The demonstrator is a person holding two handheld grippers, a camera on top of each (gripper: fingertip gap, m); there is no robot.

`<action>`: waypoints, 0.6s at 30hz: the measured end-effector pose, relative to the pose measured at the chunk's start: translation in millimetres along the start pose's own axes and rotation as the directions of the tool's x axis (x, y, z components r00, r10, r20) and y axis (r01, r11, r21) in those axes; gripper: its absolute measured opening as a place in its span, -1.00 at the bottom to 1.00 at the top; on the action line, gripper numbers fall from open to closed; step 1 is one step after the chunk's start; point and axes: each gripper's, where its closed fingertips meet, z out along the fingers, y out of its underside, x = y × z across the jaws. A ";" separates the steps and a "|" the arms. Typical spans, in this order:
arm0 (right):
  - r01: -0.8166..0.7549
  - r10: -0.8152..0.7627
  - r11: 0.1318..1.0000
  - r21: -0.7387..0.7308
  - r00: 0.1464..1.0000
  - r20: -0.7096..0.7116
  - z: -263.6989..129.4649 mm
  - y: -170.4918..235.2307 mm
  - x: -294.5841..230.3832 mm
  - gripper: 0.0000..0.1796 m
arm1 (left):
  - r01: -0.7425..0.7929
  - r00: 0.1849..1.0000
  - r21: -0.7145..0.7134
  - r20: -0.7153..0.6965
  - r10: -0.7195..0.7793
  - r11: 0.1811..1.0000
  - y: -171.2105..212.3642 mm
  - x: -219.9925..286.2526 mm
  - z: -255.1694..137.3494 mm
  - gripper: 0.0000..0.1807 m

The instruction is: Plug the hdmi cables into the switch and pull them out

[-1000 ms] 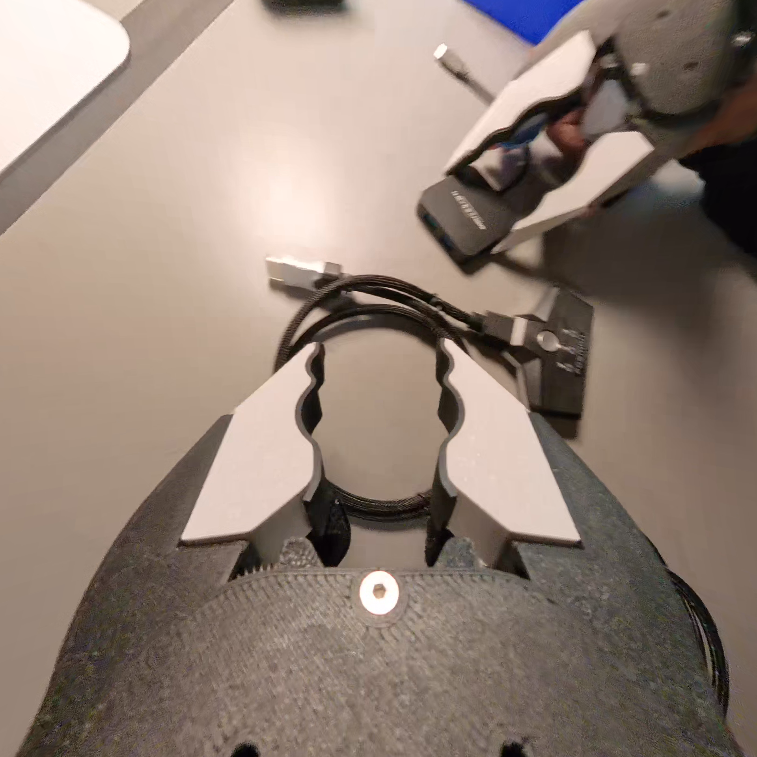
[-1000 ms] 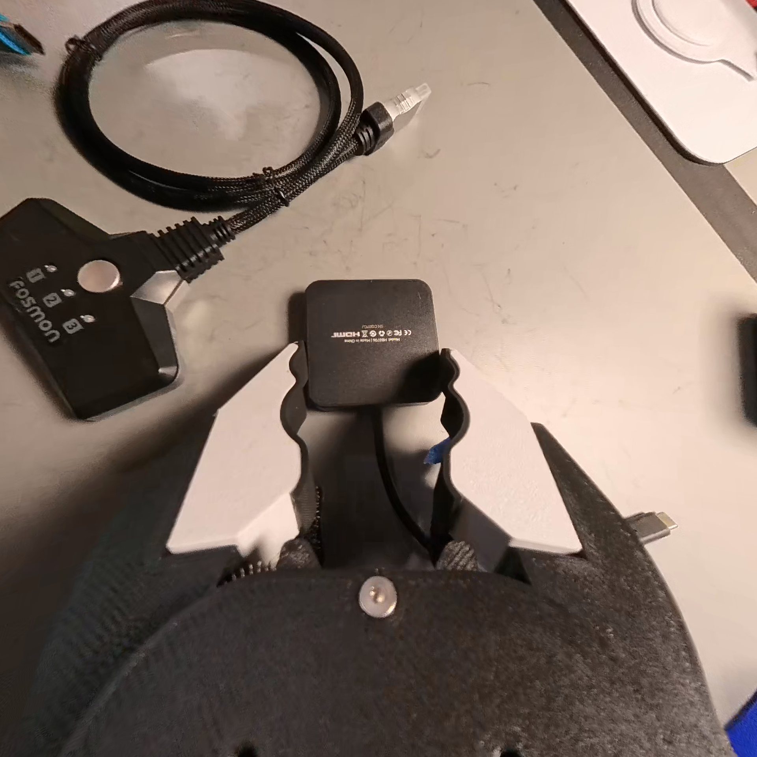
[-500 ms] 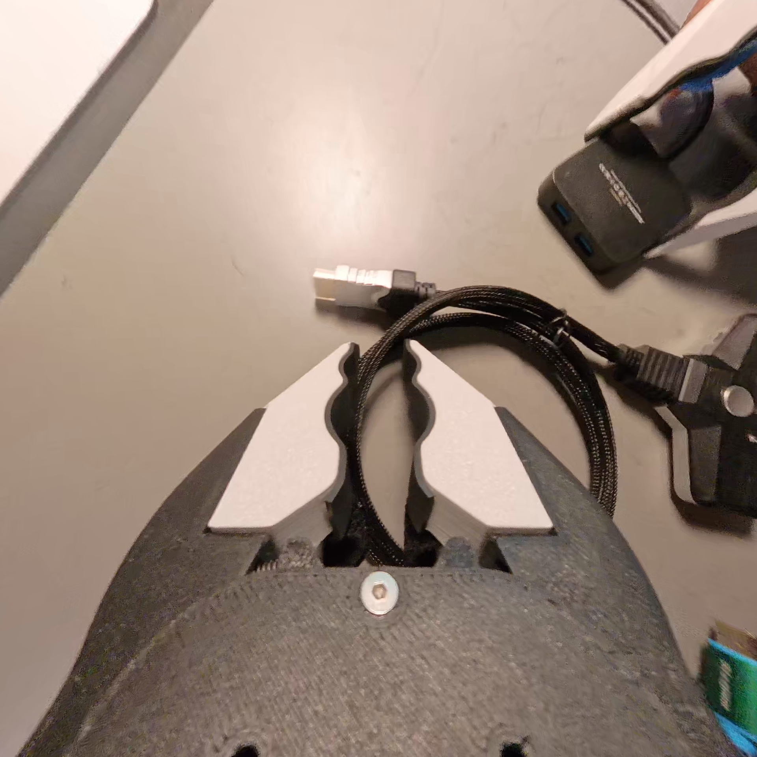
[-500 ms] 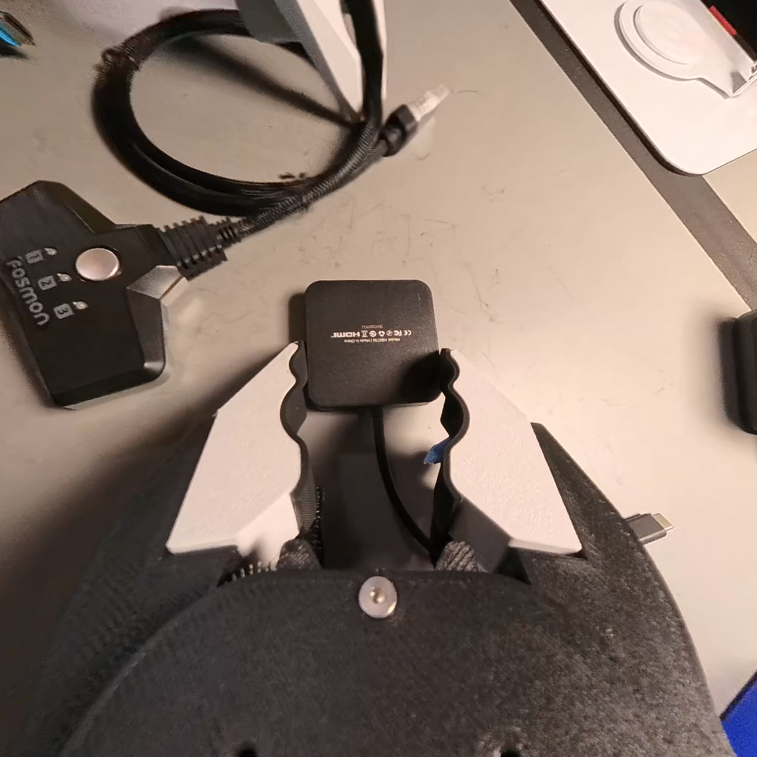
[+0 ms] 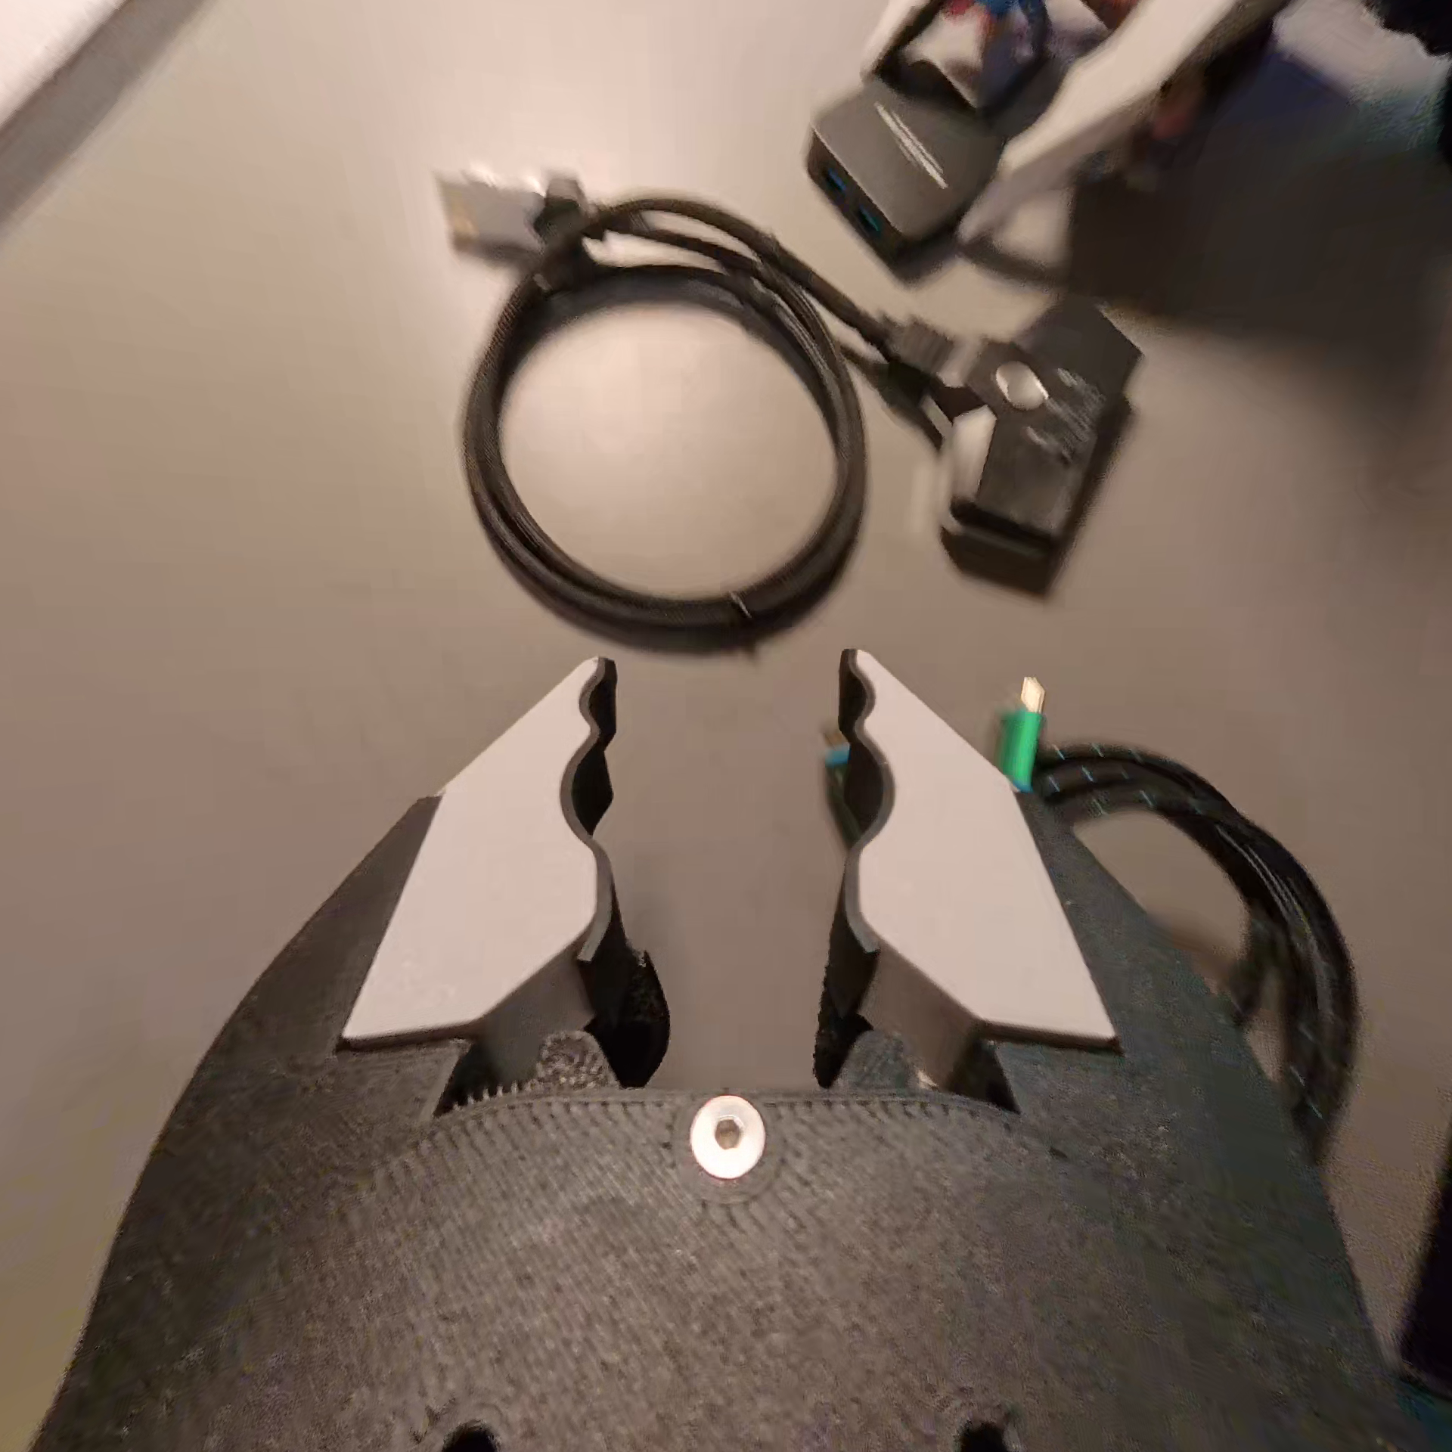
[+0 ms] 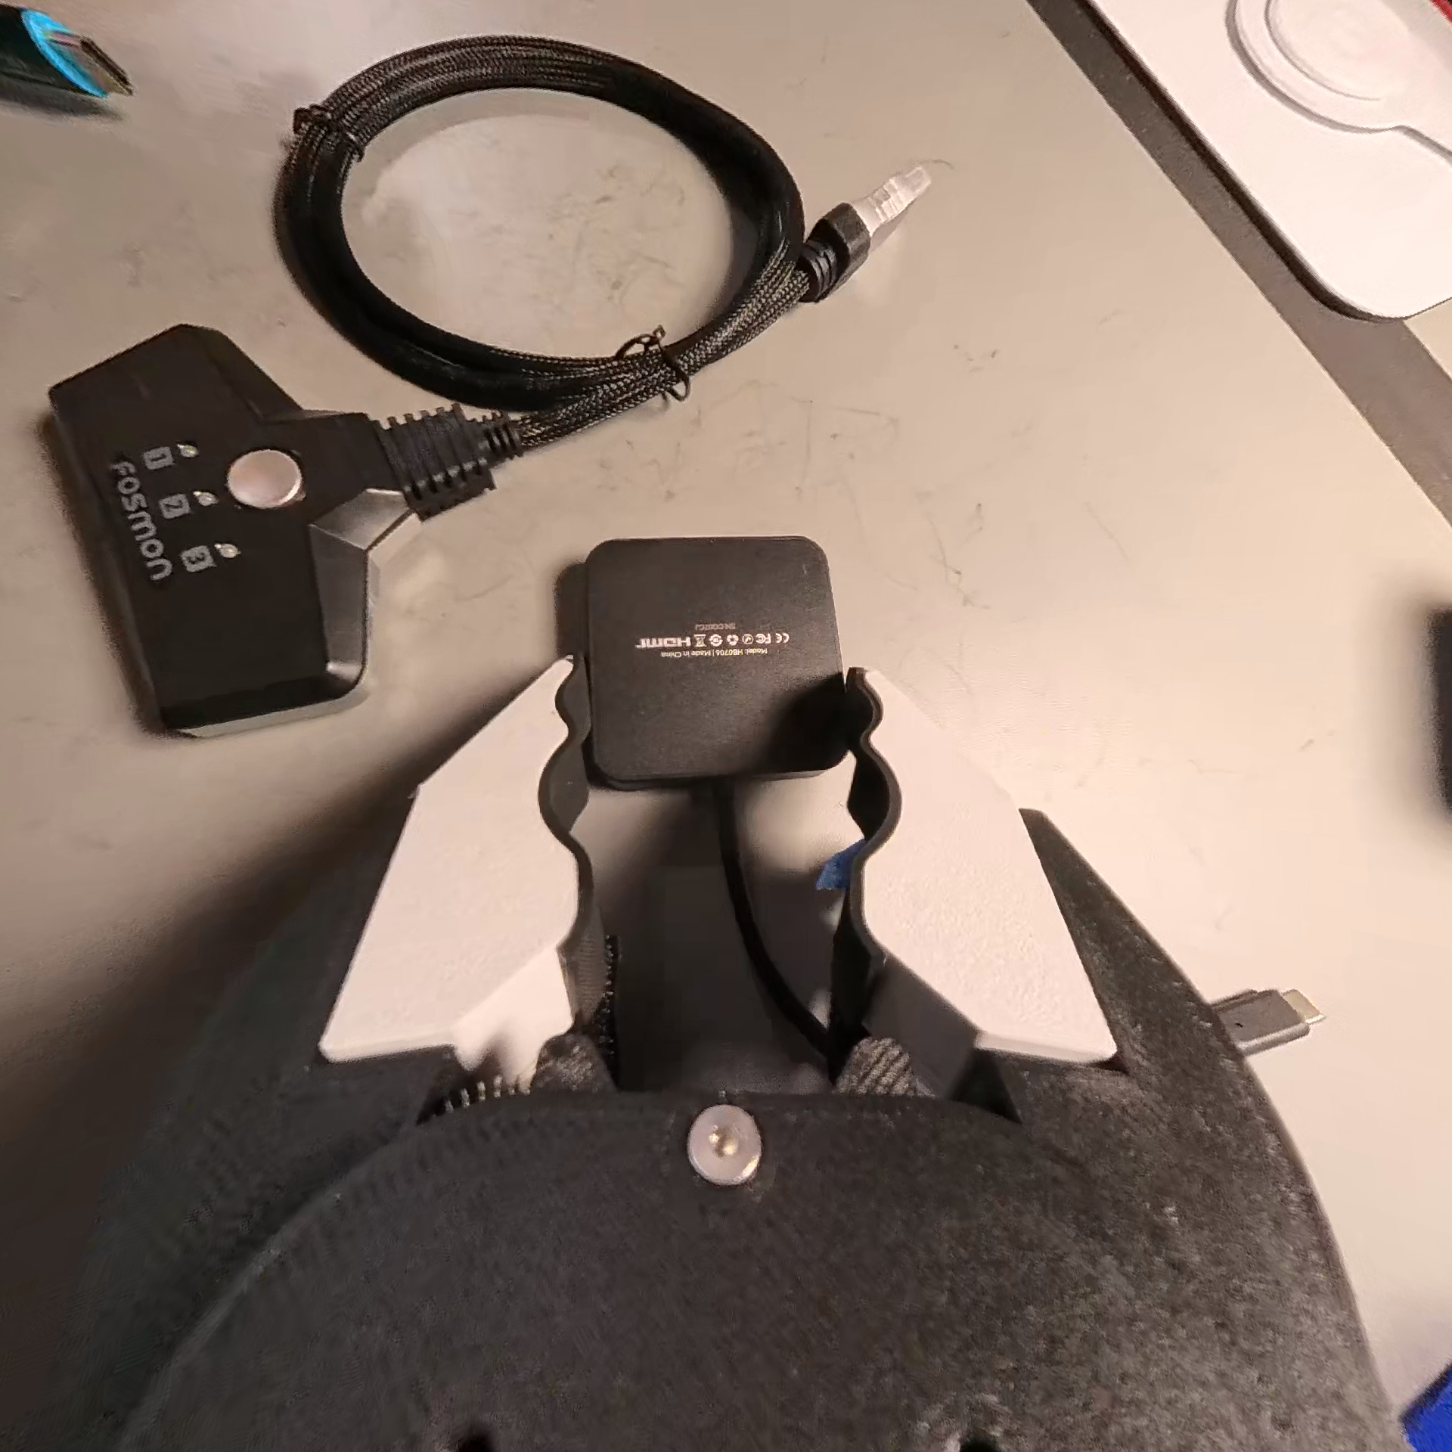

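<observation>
My left gripper is open and empty, held just short of the coiled black braided HDMI cable. The cable's silver plug lies free and its other end runs into the black switch. In the right wrist view the switch shows a round button and three lights, with the coil and plug behind it. My right gripper is shut on a small square black box that rests on the table, with its thin cord running back between the fingers.
A green-ended plug and its dark cable bundle lie right of my left gripper. A blue-tipped plug lies far left. A USB-C plug pokes out by my right gripper. A white pad lies beyond the table seam. To the switch: right tips about 8 cm, left tips about 15 cm. My left wrist view looks at it from another angle.
Half a second ago my left gripper was nearly shut around the cable loop. It has since opened and pulled back, and the coil lies flat on the table. My right gripper has stayed put.
</observation>
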 end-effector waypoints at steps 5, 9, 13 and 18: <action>0.028 -0.026 0.999 0.044 0.999 -0.035 -12.2 -15.1 -0.1 -0.28 | -0.007 0.998 -0.064 -0.069 0.002 0.998 46.1 33.9 -17.6 -0.38; 0.054 -0.062 0.990 0.128 0.996 0.061 -27.2 -31.1 -23.9 -0.28 | -0.014 0.998 -0.133 -0.057 0.006 0.991 63.2 36.2 -5.9 -0.50; 0.094 -0.122 0.985 0.142 0.971 0.204 -28.4 -30.4 -62.0 -0.28 | -0.031 0.995 -0.137 -0.101 0.017 0.990 62.2 43.5 9.0 -0.73; 0.115 -0.148 0.984 0.136 0.953 0.264 -22.7 -30.8 -81.2 -0.35 | -0.028 0.994 -0.064 -0.105 0.021 0.998 45.3 38.2 11.7 -0.85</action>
